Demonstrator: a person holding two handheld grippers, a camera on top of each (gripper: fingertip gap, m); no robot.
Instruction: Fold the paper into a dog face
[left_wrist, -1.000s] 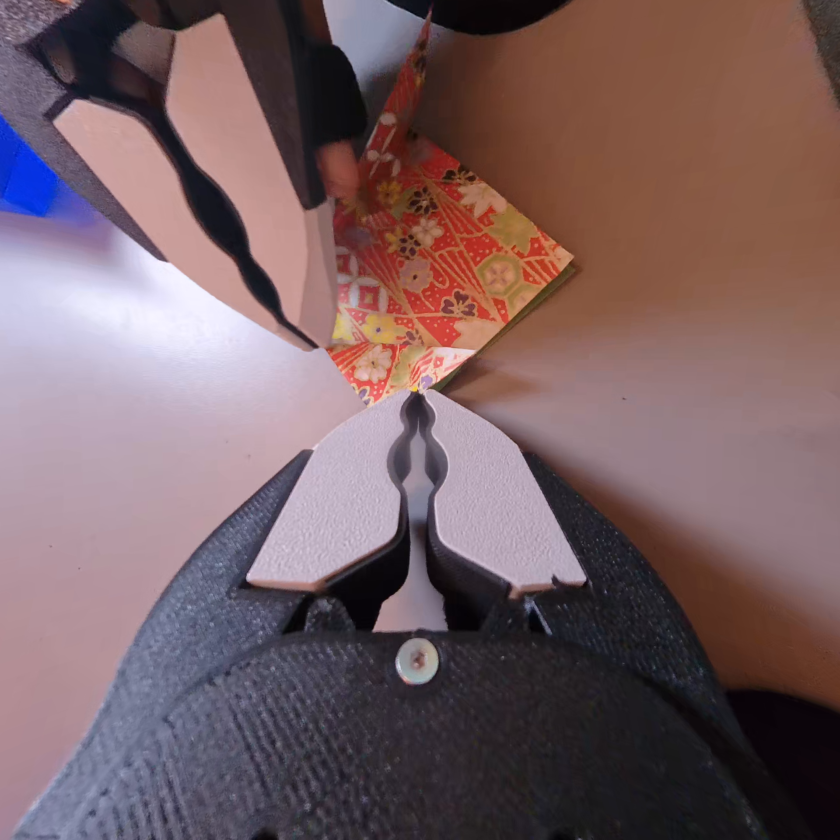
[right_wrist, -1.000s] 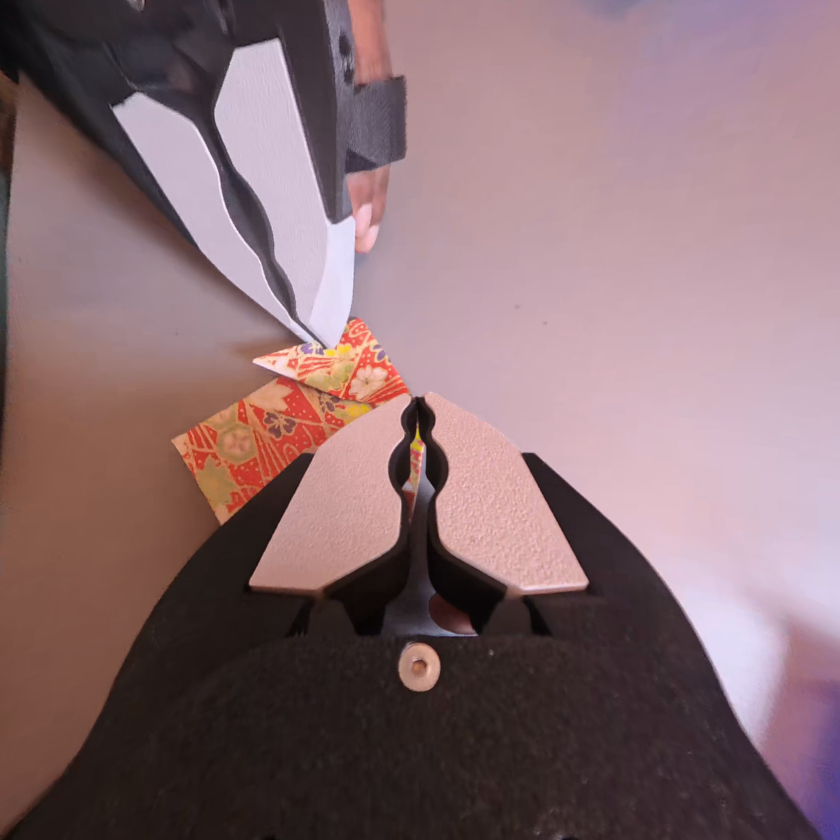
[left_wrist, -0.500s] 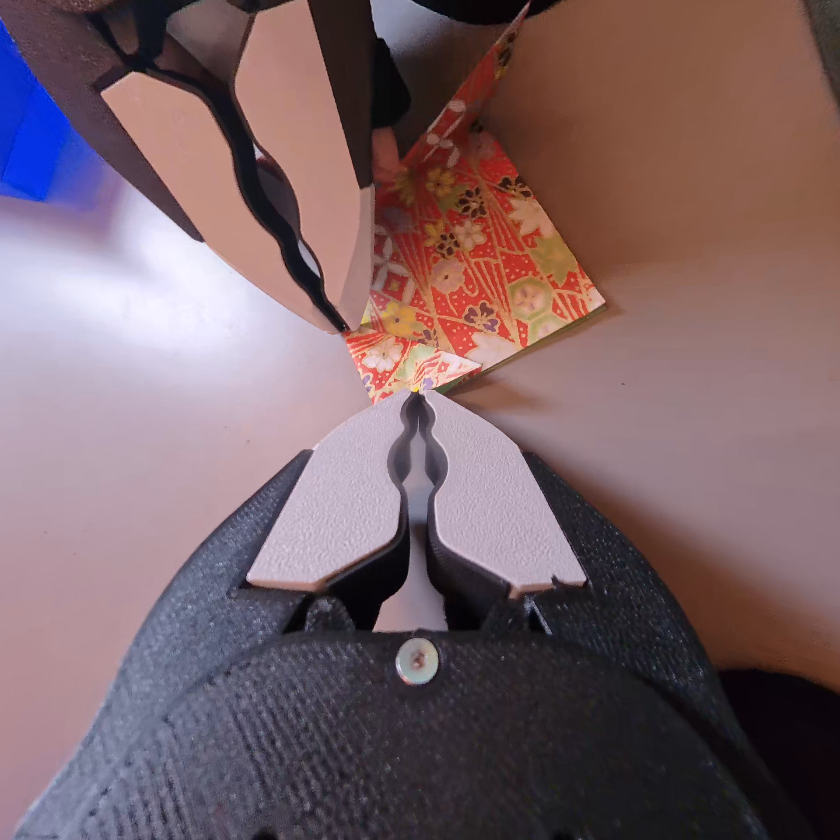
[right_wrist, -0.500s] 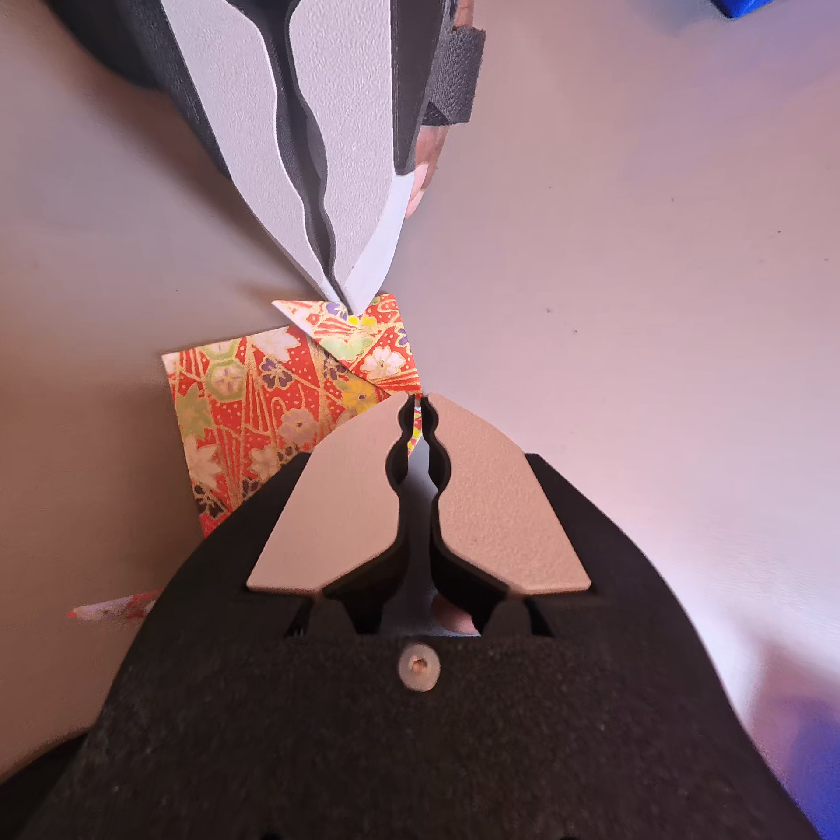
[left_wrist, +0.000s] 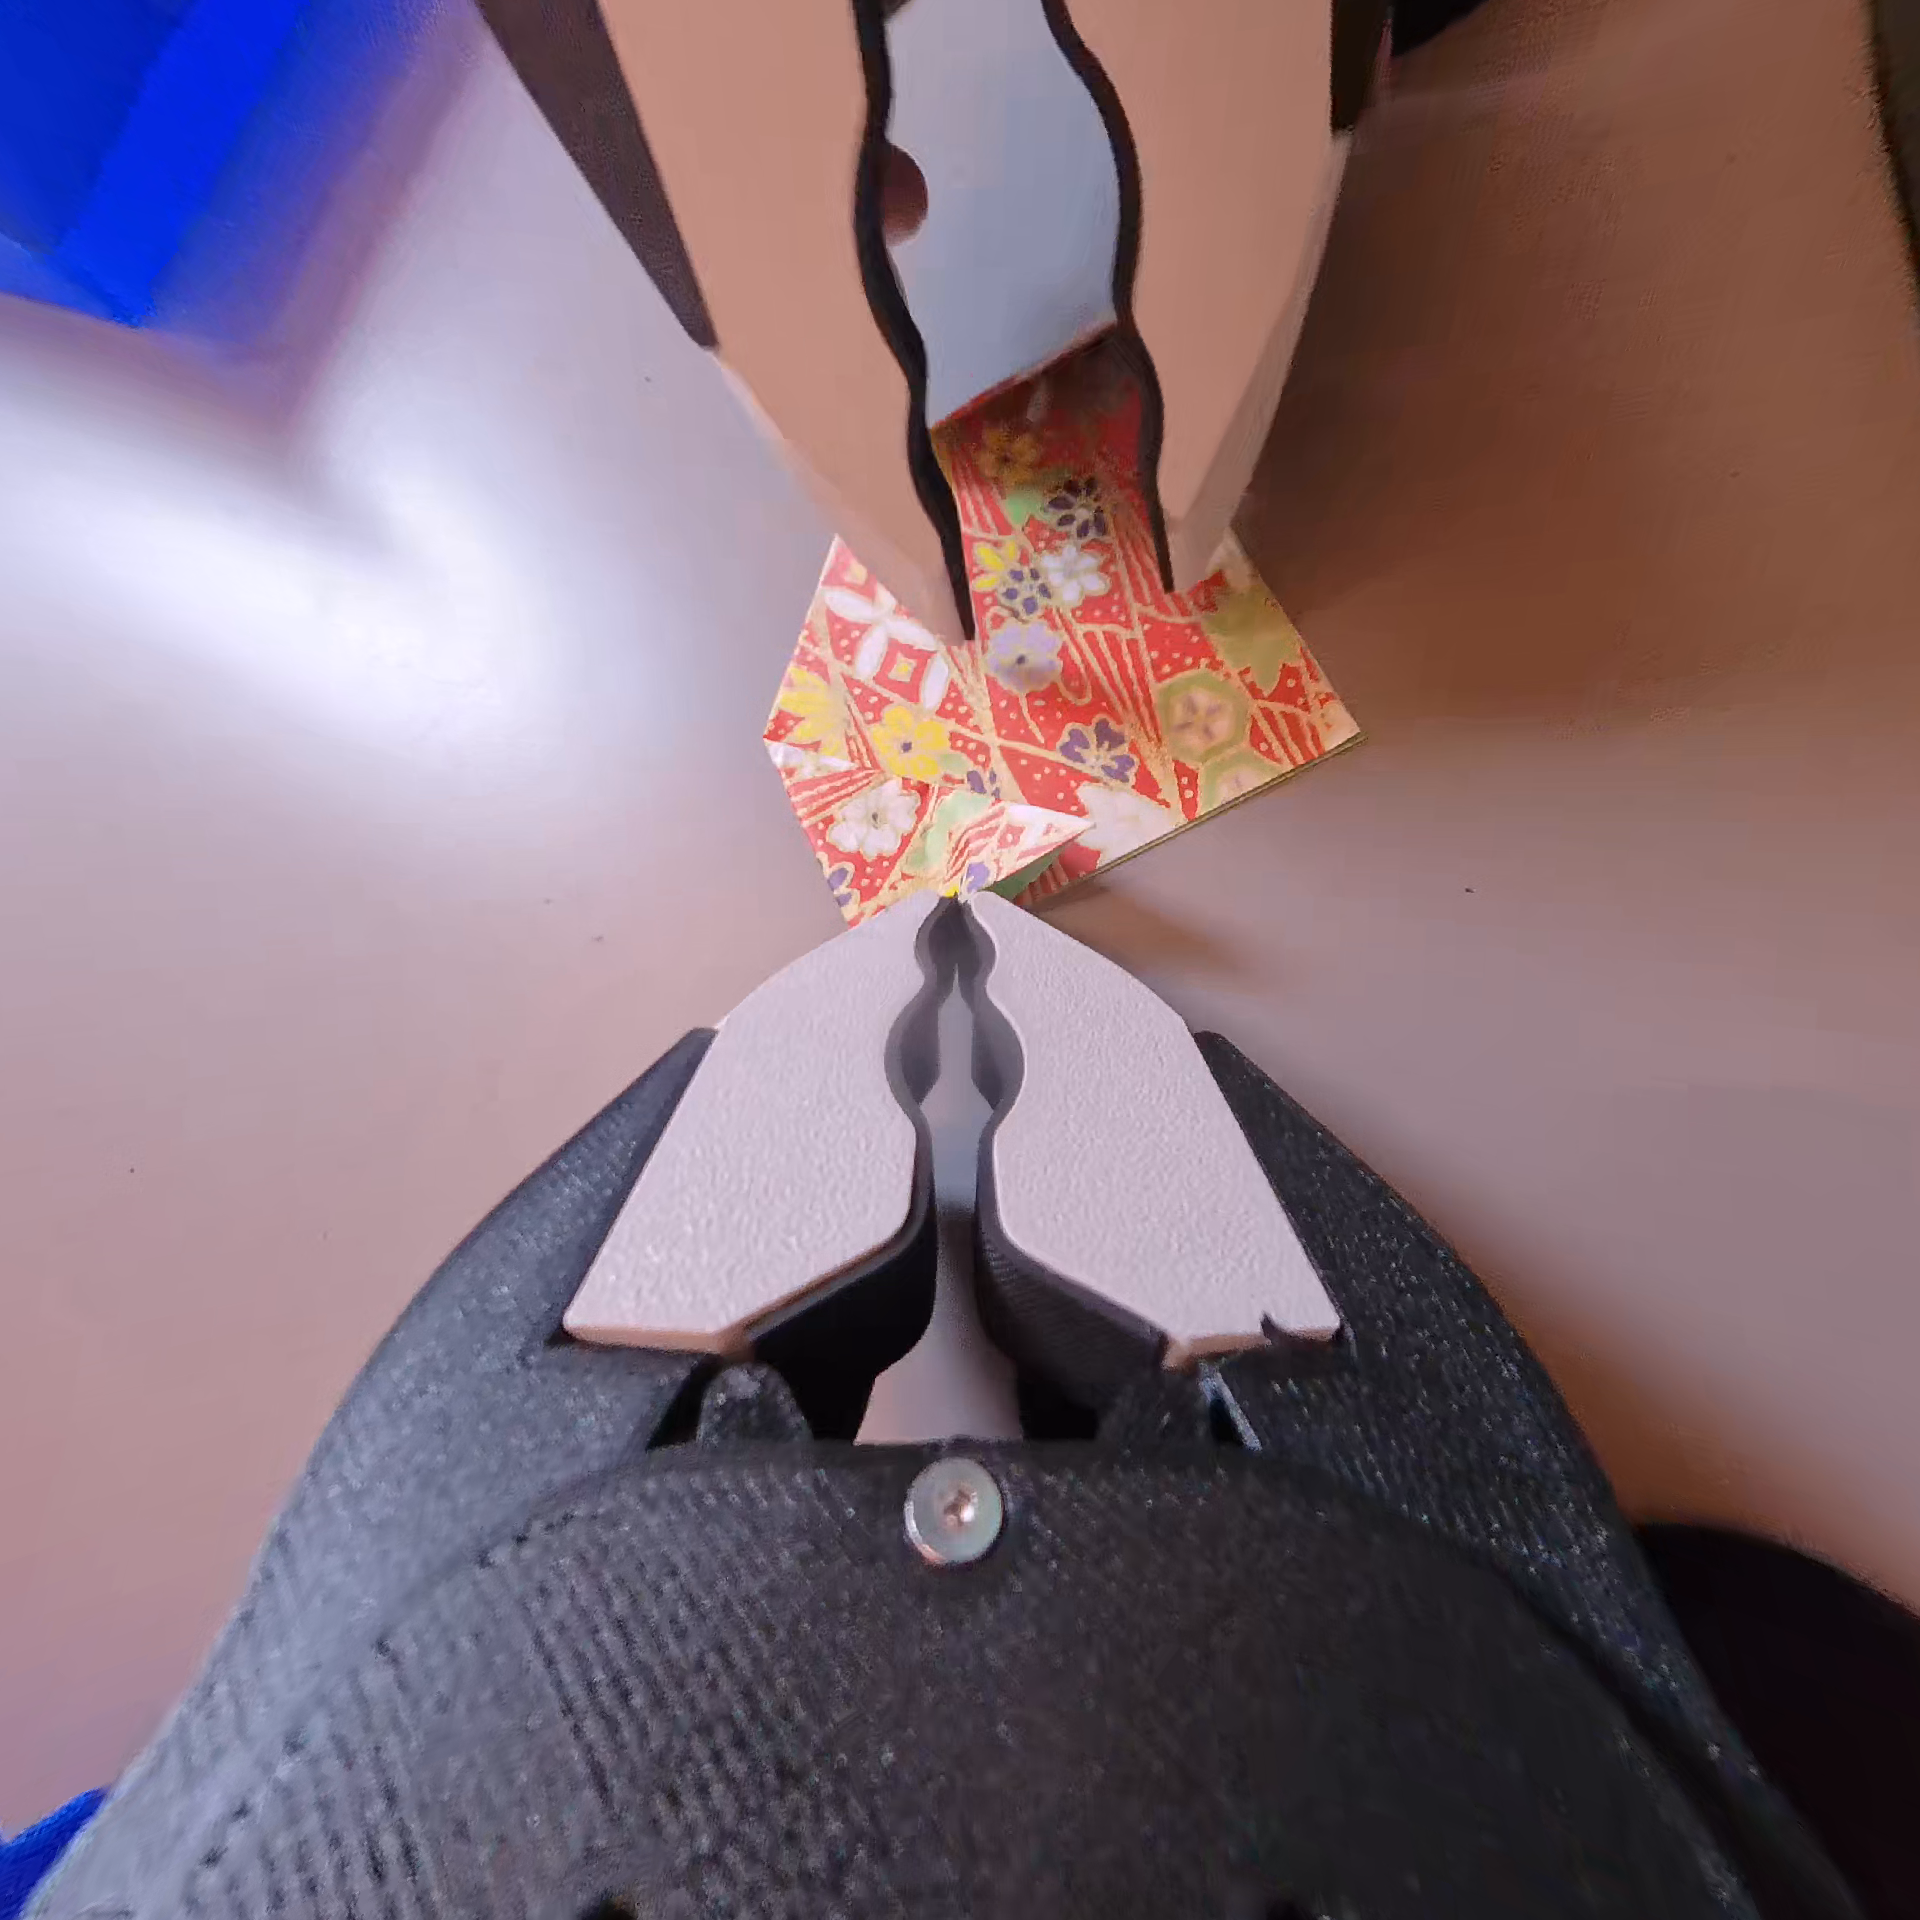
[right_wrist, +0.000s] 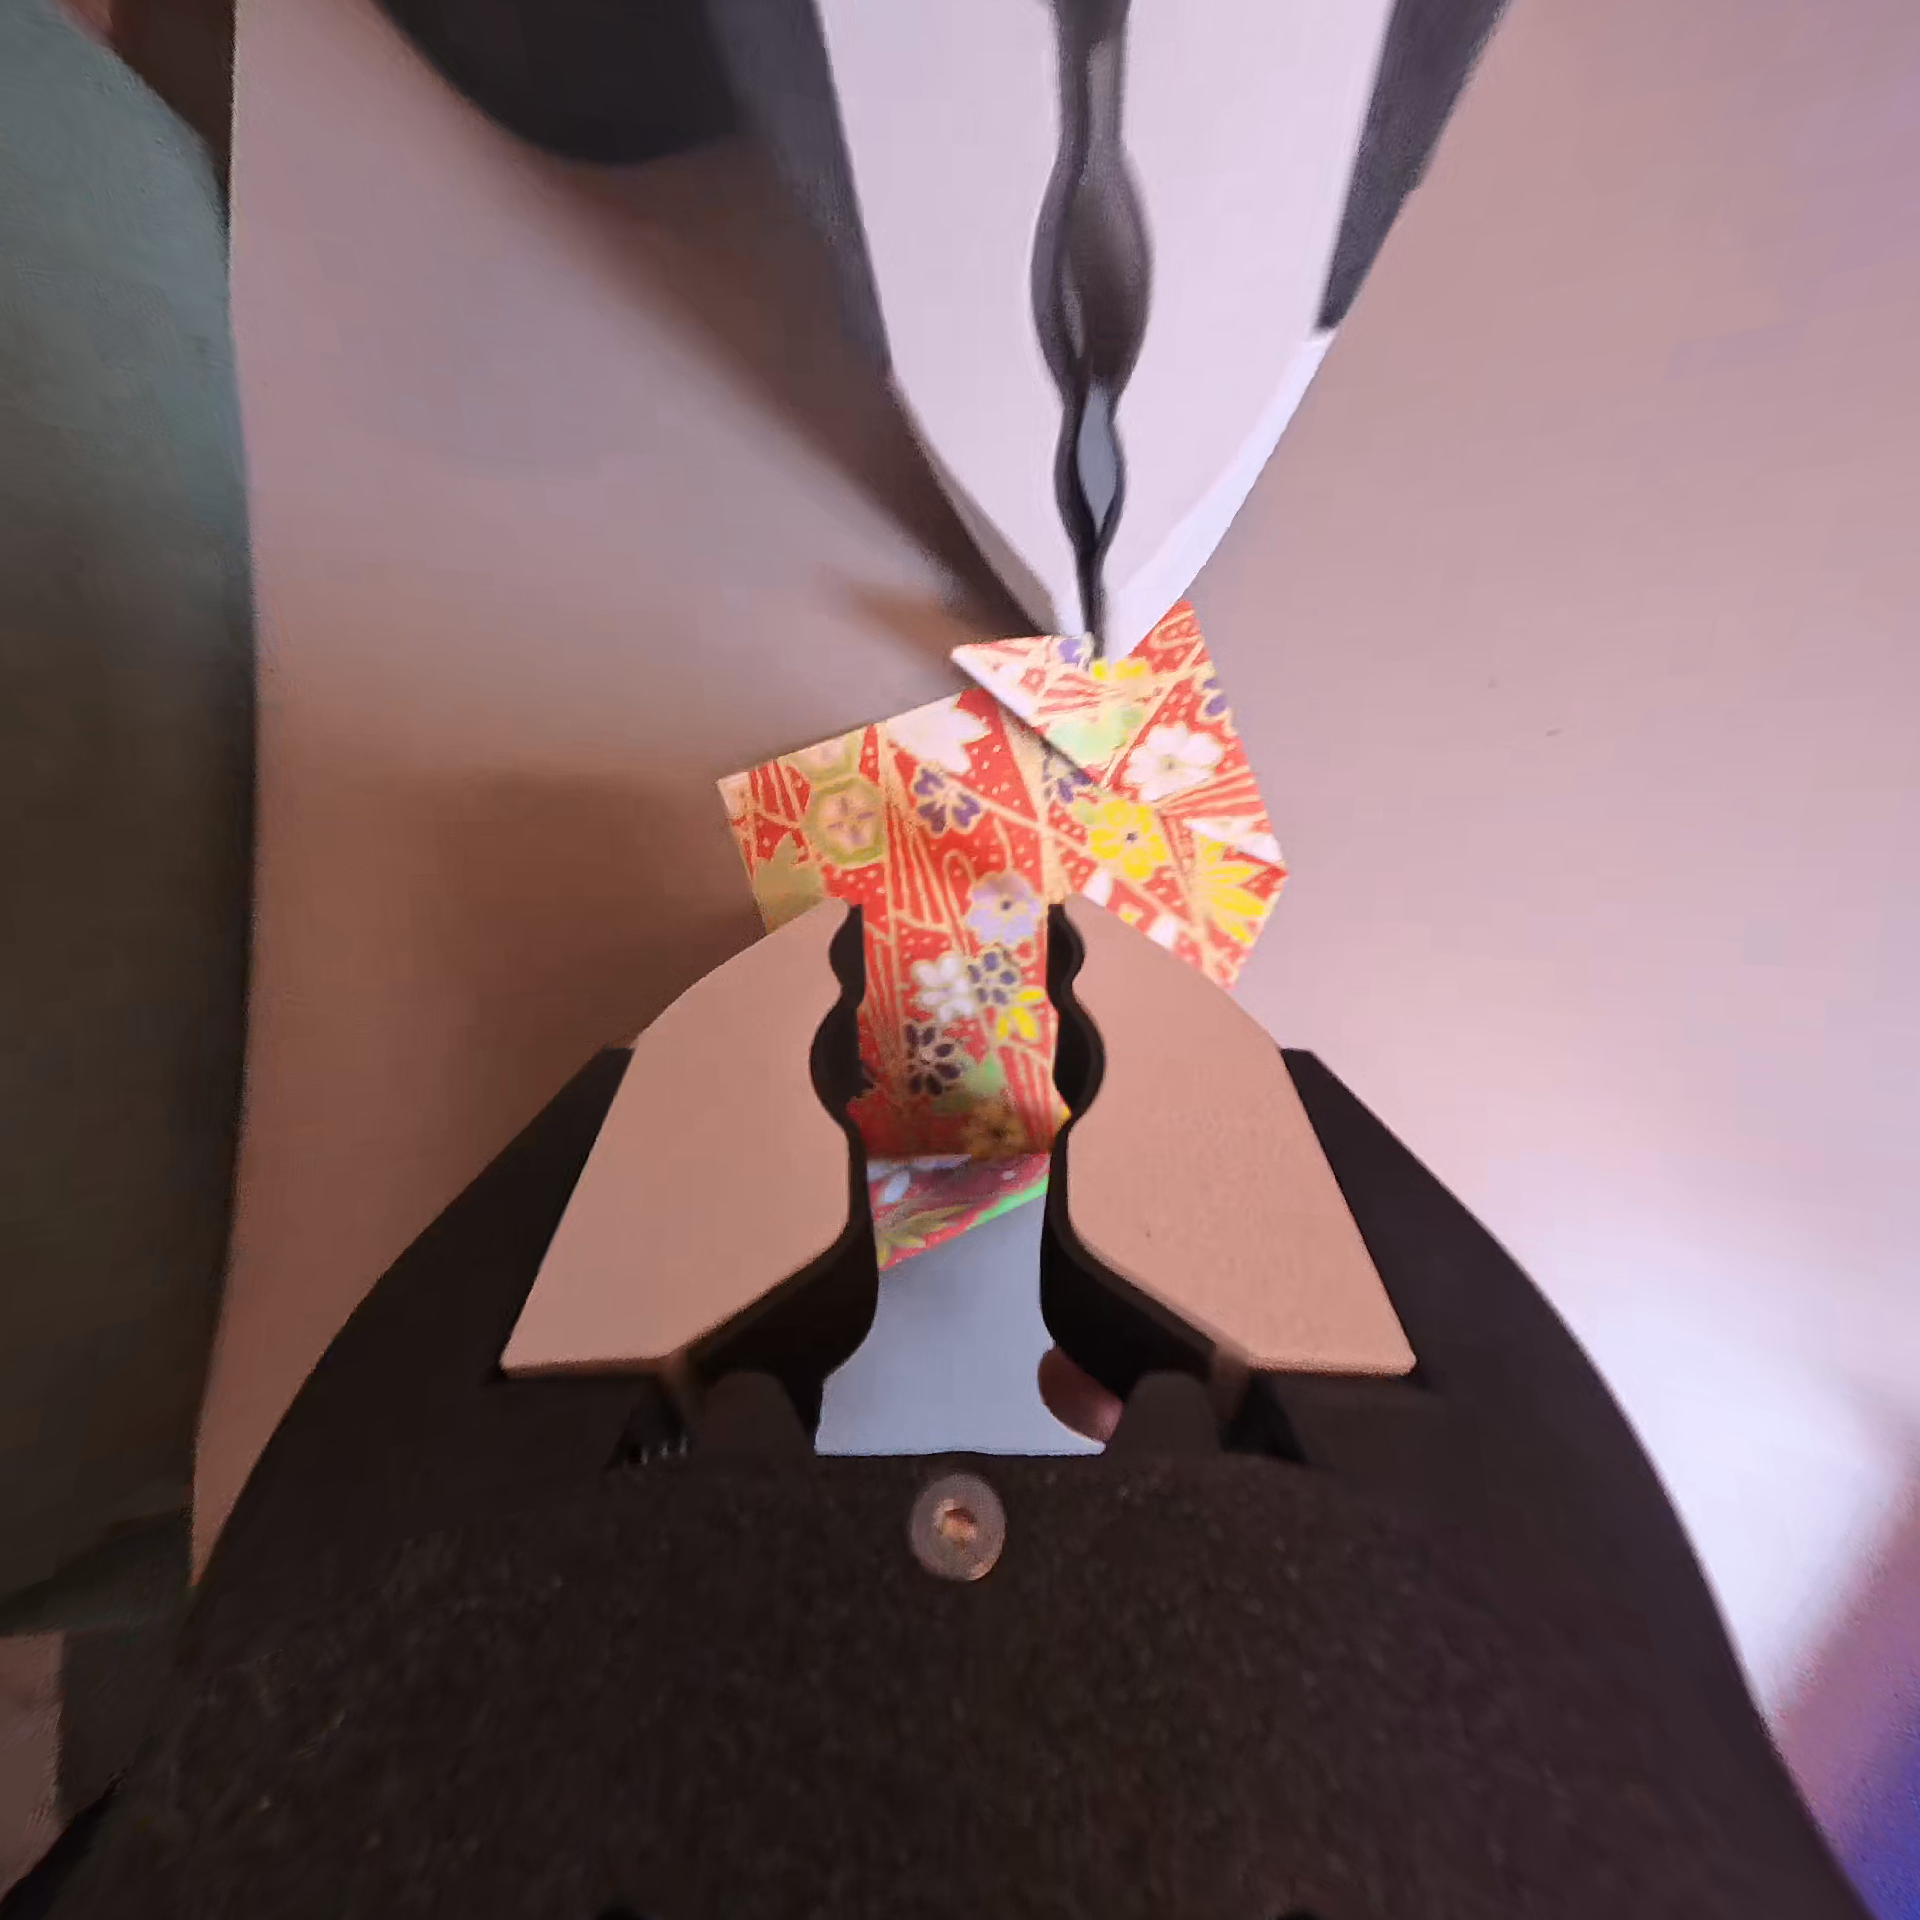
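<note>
Red flowered paper lies mid-frame on our counter. Our right tongs have just opened, dropping their flap; our left tongs, closed, pin the small folded tip.

The folded paper lies flat on the table, between the two facing grippers' tips.

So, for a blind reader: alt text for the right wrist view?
The open right tool straddles a folded red floral paper on a table. Opposite, the shut left tool touches the paper's small folded flap.
</note>
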